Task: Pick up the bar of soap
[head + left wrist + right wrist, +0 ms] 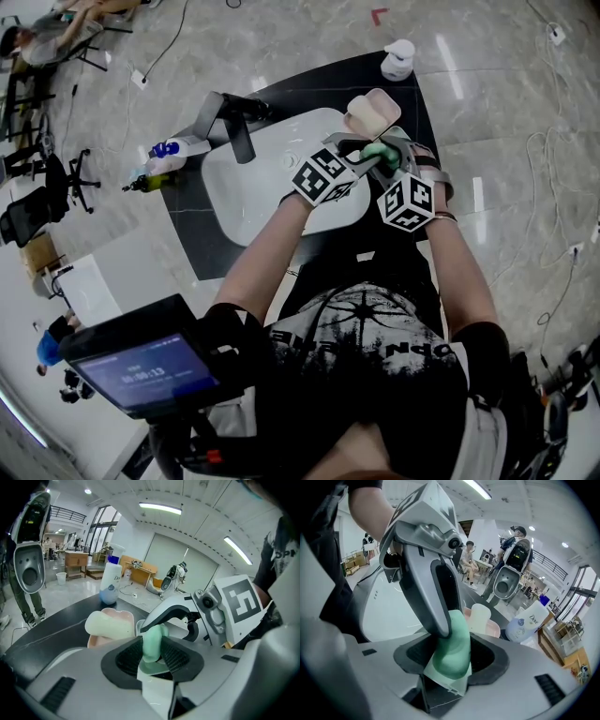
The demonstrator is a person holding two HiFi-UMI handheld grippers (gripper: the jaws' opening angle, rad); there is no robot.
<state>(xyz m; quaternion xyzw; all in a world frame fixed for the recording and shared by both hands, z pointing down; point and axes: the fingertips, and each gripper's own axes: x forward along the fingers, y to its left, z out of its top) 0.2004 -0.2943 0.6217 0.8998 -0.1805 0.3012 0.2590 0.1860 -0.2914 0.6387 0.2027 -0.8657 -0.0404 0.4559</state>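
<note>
Left hand-held gripper [153, 656] and right hand-held gripper [449, 656] both clamp the green soap [380, 154], lifted clear, near the dish [125, 616] by the sink [262, 178]. Pickup seems done, likely a handover; next, one must release while the other holds firm.

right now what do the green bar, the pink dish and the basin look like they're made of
green bar: most likely soap; matte, waxy-looking, with soft rounded edges.
dish: probably plastic; smooth pink with a thin wavy rim, though glazed ceramic can't be ruled out.
basin: looks like ceramic or a similar cast material; white, smooth, one continuous curved shape.
</note>
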